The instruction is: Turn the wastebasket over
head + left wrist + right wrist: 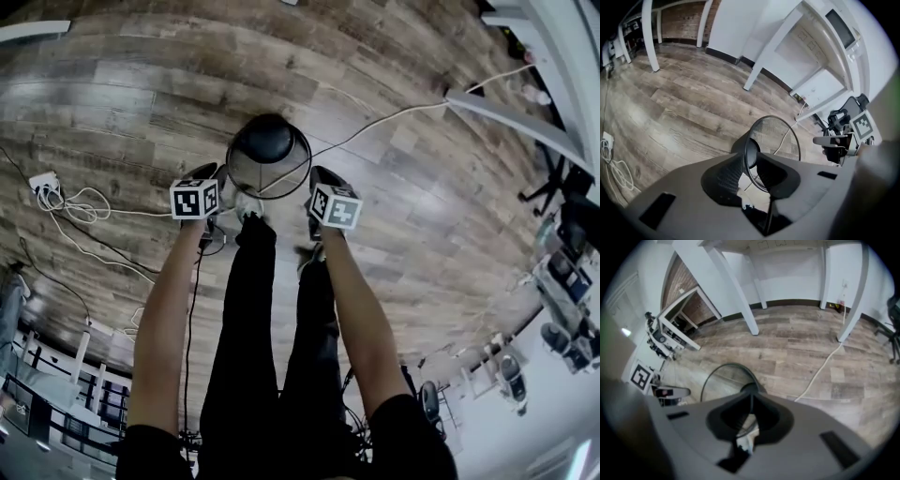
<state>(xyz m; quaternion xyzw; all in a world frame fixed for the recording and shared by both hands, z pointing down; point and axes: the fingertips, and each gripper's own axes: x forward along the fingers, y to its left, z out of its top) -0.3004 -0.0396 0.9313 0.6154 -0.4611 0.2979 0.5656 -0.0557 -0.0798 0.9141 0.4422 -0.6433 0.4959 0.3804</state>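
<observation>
Because the mesh wastebasket point(268, 141) is held only by its thin wire rim, turning it over probably calls for both wrists to roll together across the rim's width, so it neither twists nor slips to the wooden floor point(394, 206). The right tongs point(750, 411) are pinched tight on the rim. The left tongs point(749, 161) stand parted, the rim passing between their pads unclamped, so they should likely close before the flip. The basket sits between the two tongs, rim at their tips, dark base beyond them.
</observation>
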